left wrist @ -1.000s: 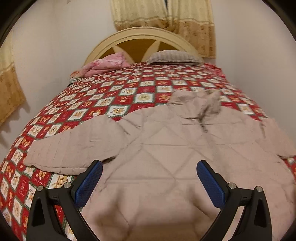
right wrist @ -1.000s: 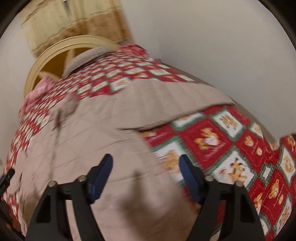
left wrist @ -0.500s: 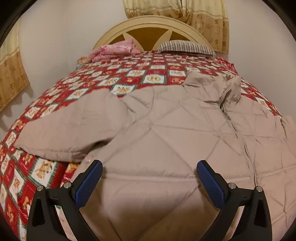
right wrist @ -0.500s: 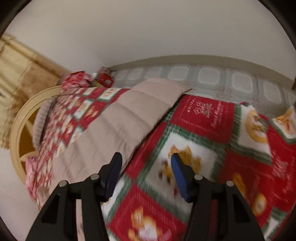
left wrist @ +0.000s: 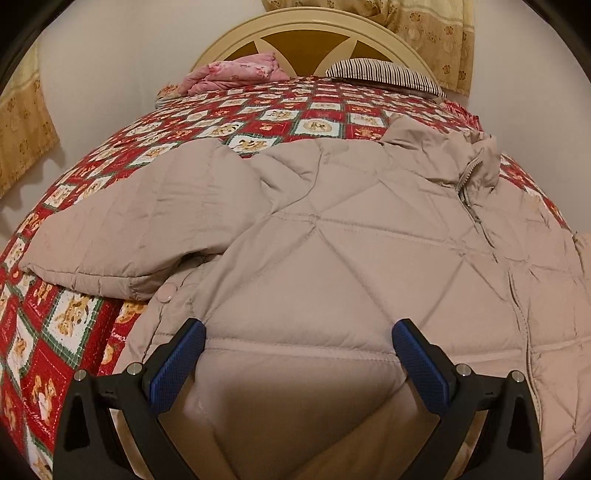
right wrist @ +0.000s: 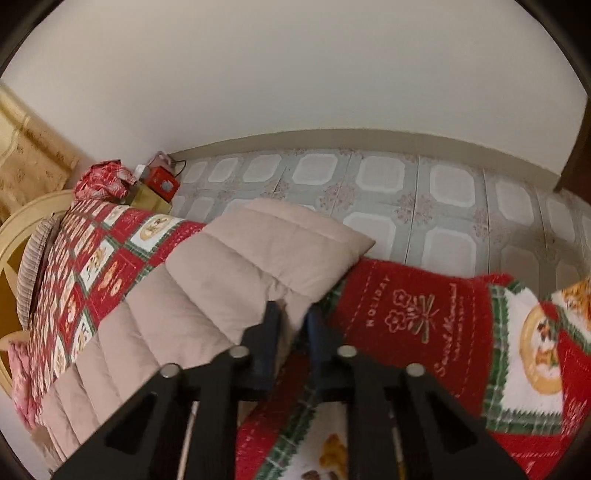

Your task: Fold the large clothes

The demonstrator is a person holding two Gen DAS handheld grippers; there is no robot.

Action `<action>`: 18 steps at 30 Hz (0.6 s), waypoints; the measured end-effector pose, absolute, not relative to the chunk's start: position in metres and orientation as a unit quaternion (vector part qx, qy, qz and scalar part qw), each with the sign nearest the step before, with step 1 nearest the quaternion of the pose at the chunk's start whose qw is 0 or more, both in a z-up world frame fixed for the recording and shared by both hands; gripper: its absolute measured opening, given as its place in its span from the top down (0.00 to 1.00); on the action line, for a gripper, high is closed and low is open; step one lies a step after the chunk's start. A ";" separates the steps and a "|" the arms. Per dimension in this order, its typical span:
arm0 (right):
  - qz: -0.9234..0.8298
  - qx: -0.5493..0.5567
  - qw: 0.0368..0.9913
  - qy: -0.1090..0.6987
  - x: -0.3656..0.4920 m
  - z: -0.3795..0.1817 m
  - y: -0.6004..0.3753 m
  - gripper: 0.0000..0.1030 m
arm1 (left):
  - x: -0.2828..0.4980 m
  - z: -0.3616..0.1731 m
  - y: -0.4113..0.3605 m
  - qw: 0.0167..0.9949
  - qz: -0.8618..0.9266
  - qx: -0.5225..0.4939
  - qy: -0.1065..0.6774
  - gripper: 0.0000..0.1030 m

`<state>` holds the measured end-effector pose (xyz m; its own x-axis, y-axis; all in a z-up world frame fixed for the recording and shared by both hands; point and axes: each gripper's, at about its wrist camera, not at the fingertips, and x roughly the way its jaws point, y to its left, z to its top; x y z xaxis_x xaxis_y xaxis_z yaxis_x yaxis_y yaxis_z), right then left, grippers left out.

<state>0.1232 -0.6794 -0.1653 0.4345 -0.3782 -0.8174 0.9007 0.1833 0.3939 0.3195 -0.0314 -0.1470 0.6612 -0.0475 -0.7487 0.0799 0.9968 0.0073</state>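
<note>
A beige quilted jacket lies spread front-up on the bed, collar toward the headboard, zipper running down its right part. Its left sleeve stretches out to the left. My left gripper is open, low over the jacket's bottom hem, with nothing between its blue pads. In the right wrist view the jacket's other sleeve reaches the bed's edge. My right gripper is shut on the lower edge of this sleeve near its cuff.
The bed carries a red checked bear-print blanket. A pink bundle and a striped pillow lie by the cream headboard. Beyond the bed's side are a tiled floor and a red box.
My left gripper has moved lower and closer to the jacket's hem. My right gripper has swung to the sleeve at the bed's edge and closed on it.
</note>
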 end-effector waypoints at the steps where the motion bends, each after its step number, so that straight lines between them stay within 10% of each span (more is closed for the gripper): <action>1: -0.442 0.452 0.722 0.280 0.120 -0.160 -0.678 0.91 | 0.319 -0.147 -0.031 0.911 -0.035 0.020 0.410 0.01; 18: -0.281 0.224 0.901 0.241 0.166 -0.011 -0.516 0.94 | 0.319 -0.147 -0.028 0.911 -0.042 0.008 0.411 0.01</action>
